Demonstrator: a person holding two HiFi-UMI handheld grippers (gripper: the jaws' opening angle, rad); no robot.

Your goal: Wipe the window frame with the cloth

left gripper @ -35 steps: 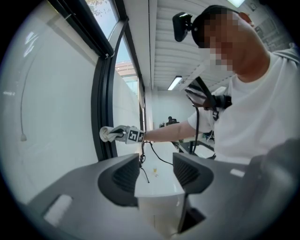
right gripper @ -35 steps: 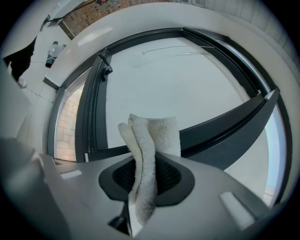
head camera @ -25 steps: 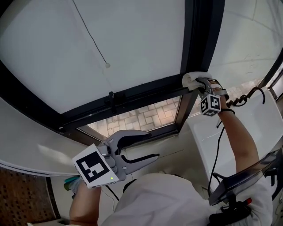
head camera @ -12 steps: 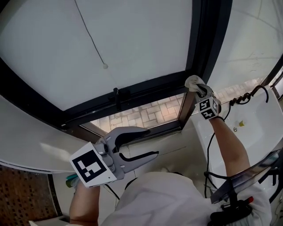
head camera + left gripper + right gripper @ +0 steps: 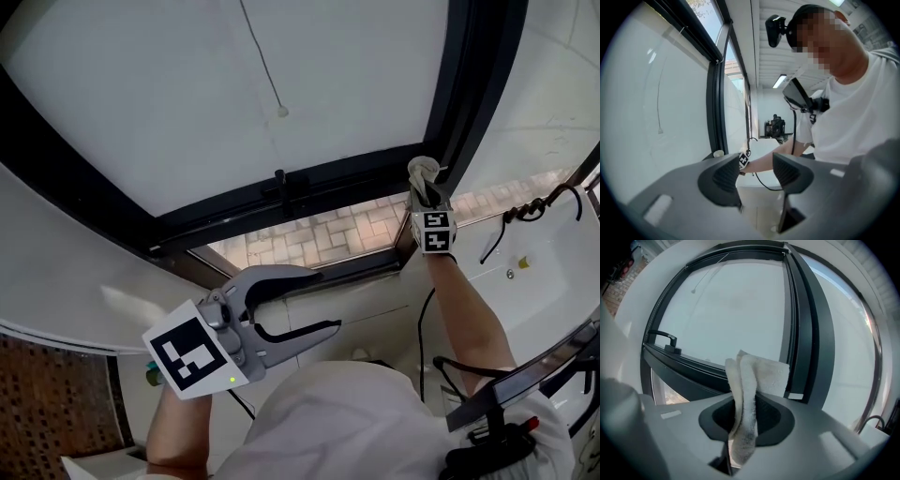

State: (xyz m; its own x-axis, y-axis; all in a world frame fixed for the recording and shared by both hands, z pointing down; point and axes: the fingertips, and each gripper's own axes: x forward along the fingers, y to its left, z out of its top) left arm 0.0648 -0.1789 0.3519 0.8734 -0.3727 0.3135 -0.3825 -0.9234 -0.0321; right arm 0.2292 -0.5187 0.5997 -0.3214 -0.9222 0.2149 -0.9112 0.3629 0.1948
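Black window frame (image 5: 469,94) fills most of my view. Left gripper (image 5: 323,302) hangs down low, jaws wide apart, nothing in them. Right gripper (image 5: 427,192) is clamped on the cloth (image 5: 424,171), up against the frame's lower corner. My worry: it's only pinching a thin fold, so dragging hard over that corner could yank it out.

Office-like room: strip light (image 5: 779,81), white desk (image 5: 766,144)
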